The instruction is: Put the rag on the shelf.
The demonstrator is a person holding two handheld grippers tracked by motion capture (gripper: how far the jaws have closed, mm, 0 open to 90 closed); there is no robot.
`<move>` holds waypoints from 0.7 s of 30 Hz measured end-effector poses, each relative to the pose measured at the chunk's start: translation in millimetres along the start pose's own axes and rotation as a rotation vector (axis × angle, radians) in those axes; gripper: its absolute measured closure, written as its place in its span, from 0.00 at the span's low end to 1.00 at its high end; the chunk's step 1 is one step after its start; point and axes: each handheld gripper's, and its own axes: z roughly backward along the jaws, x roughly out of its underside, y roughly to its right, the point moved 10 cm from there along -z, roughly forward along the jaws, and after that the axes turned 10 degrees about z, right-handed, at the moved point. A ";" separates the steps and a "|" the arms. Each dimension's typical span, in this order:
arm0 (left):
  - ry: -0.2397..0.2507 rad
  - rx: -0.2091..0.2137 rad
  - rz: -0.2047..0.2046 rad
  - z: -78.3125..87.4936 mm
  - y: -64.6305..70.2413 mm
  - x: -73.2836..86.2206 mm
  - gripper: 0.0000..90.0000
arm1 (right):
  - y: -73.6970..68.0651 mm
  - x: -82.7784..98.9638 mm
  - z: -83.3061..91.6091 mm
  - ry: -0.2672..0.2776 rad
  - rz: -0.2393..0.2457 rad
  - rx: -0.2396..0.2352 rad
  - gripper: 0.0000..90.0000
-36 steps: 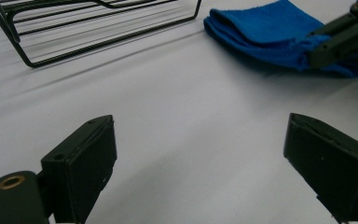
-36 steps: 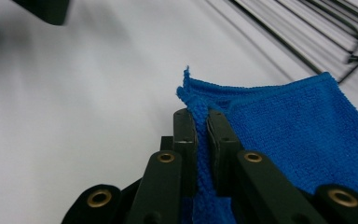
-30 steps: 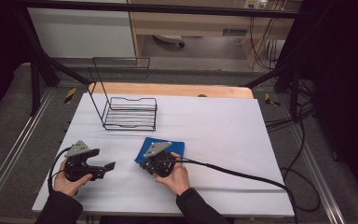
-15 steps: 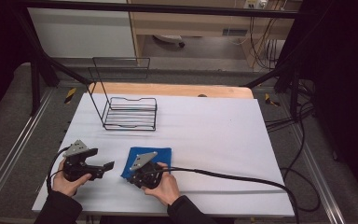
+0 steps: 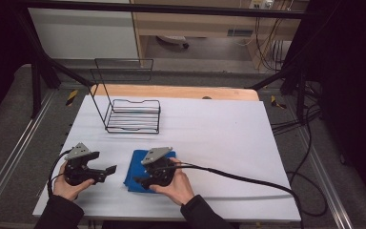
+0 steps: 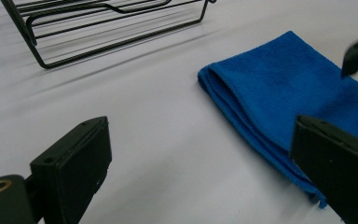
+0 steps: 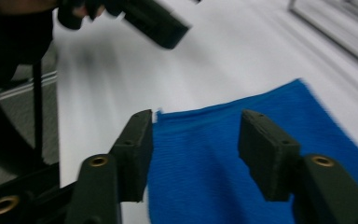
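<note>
A folded blue cloth lies flat on the white table, near the front. My right gripper hovers over its near left corner, pointing left. Its jaws have just been opening and now stand apart above the cloth, with the fabric below them and not pinched. In the right gripper view the cloth's corner sits by the left jaw. My left gripper is open just left of the cloth, resting low. In its own view the cloth's folded edge lies ahead on the right.
A black wire rack stands at the back left of the table, also ahead in the left gripper view. A thick cable trails right from my right gripper. The wooden edge runs along the table's far side.
My right gripper moved left and toward the near edge with the cloth, then lifted slightly and opened, leaving the cloth on the table. The left gripper stayed put.
</note>
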 end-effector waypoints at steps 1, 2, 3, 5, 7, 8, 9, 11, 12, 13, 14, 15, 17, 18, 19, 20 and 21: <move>0.000 0.001 0.001 0.1 0.2 -0.3 0.06 | 0.0 0.0 0.0 0.000 0.000 0.000 0.42; 0.000 0.001 0.001 0.3 0.5 -0.6 0.06 | 6.6 1.9 4.0 -0.003 -0.009 0.025 0.39; -0.002 0.001 0.000 0.5 0.5 -0.9 0.06 | 12.6 4.1 7.8 -0.004 -0.017 0.044 0.37; -0.001 -0.001 0.002 -0.1 0.9 -2.0 0.06 | 23.5 8.6 15.3 -0.005 -0.038 0.075 0.32; -0.007 -0.004 -0.006 -1.2 1.8 -2.3 0.06 | 31.7 14.3 22.3 -0.003 -0.063 0.085 0.30; -0.008 -0.002 -0.005 -2.2 3.2 -2.3 0.06 | 35.2 17.6 25.4 -0.003 -0.078 0.088 0.28; -0.014 -0.001 -0.011 -3.1 4.1 -1.9 0.06 | 38.1 21.3 28.5 -0.005 -0.095 0.091 0.25; -0.021 -0.002 -0.017 -5.6 6.0 -2.1 0.06 | 43.5 28.4 33.9 -0.009 -0.114 0.101 0.20; -0.028 -0.005 -0.023 -6.6 6.6 -2.6 0.06 | 46.0 32.1 36.2 -0.012 -0.123 0.108 0.18; -0.027 -0.007 -0.022 -7.8 7.6 -3.9 0.06 | 48.7 35.9 38.4 -0.014 -0.132 0.115 0.16; -0.027 -0.006 -0.025 -8.8 8.7 -5.4 0.06 | 51.1 39.4 40.3 -0.019 -0.142 0.121 0.14; -0.028 -0.007 -0.029 -9.6 10.0 -7.0 0.06 | 54.3 43.2 42.2 -0.026 -0.149 0.131 0.12; -0.031 -0.010 -0.040 -11.0 12.5 -10.1 0.07 | 59.8 49.7 45.6 -0.027 -0.165 0.146 0.11; -0.033 -0.011 -0.044 -11.8 13.6 -11.7 0.07 | 62.3 53.6 46.9 -0.028 -0.175 0.154 0.10; -0.034 -0.010 -0.045 -12.8 14.8 -13.2 0.07 | 64.5 57.6 47.8 -0.030 -0.183 0.160 0.08; -0.037 -0.012 -0.048 -13.9 15.4 -14.4 0.07 | 66.2 62.3 49.0 -0.039 -0.191 0.165 0.08; -0.041 -0.013 -0.049 -15.5 16.1 -15.4 0.08 | 68.1 66.7 50.7 -0.047 -0.197 0.174 0.07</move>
